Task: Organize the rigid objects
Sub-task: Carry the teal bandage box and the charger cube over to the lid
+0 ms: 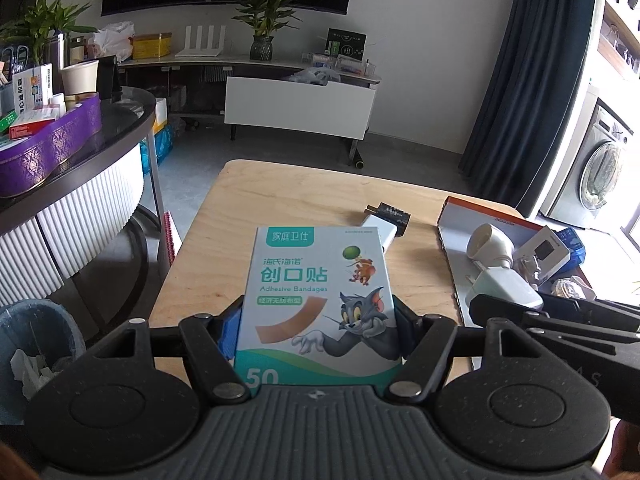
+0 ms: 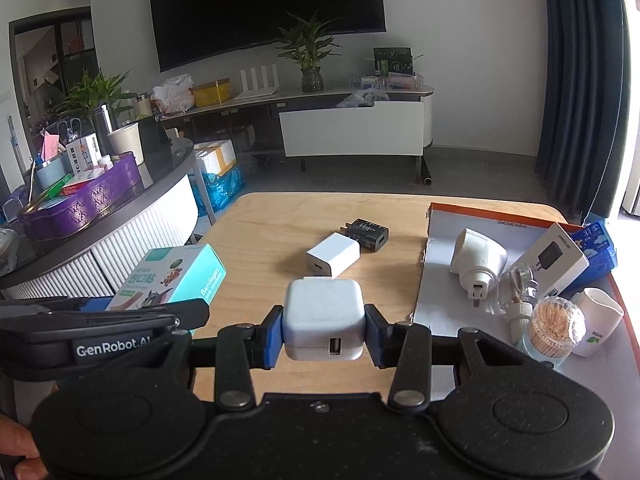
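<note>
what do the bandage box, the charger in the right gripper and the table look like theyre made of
Bandage box: printed cardboard, slightly glossy, with sharp folded edges.
Charger held in the right gripper: matte white moulded plastic, judging by its rounded corners and USB slot.
Table: light wood or wood veneer; grain shows, and which one is unclear.

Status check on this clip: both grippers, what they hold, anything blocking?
Left gripper shut on blue-green cardboard bandage box. Right gripper shut on white cube USB charger. Orange-rimmed tray to the right, crowded. Small white charger, black plug loose ahead.
</note>
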